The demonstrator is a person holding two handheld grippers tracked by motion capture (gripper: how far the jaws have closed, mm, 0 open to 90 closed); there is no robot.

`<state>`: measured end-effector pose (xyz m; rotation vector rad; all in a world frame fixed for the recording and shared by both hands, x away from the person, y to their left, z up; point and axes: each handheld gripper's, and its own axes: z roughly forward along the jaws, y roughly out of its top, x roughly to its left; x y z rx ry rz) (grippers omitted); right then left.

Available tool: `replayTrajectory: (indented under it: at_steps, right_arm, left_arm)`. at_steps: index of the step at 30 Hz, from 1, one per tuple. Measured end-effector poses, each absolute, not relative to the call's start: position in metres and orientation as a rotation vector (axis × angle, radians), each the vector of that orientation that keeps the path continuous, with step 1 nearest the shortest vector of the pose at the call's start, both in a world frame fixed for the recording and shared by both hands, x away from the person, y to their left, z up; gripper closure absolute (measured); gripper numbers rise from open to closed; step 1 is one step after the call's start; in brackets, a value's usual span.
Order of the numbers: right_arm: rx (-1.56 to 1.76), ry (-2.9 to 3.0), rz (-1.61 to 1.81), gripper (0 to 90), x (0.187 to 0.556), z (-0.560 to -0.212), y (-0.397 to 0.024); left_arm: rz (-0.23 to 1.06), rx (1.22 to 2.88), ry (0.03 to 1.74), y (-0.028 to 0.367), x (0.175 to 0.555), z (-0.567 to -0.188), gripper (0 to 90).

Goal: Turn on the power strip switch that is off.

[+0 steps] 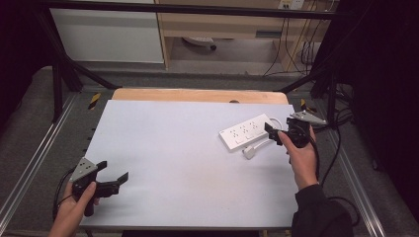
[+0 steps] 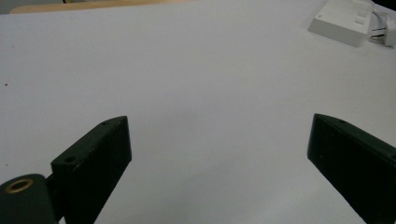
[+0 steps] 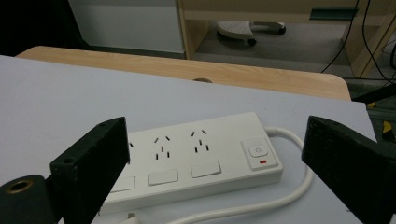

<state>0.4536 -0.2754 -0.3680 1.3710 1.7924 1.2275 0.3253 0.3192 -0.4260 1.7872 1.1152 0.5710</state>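
White power strip (image 1: 247,131) lies on the worktop (image 1: 173,163) — we see the right claw (image 1: 274,134) released just beside its switch end, and the left claw (image 1: 112,177) released too, well apart from the strip.

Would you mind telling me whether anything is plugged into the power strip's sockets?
No, in the right gripper view the power strip shows its sockets bare, with its own white cable lying beside it.

Even light from overhead falls on the pale bench (image 1: 188,163), which looks bright and a little washed out, with faint, soft shadows. The far corners of the high view sink into black. All three pictures are slightly soft and grainy; the near black jaws look blurred.
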Motion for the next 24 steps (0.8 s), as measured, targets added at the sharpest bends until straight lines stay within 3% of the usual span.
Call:
replayTrajectory:
  at_steps: [17, 24]
  right_arm:
    - [1.451, 1.776, 1.209, 12.0, 0.471, -0.383, -0.284]
    - [1.458, 1.782, 1.185, 17.5, 0.477, -0.389, -0.282]
  left_arm:
    - [0.568, 1.795, 1.112, 0.319, 0.326, -0.427, 6.4]
    - [0.567, 1.797, 1.110, 0.319, 0.326, -0.427, 6.4]
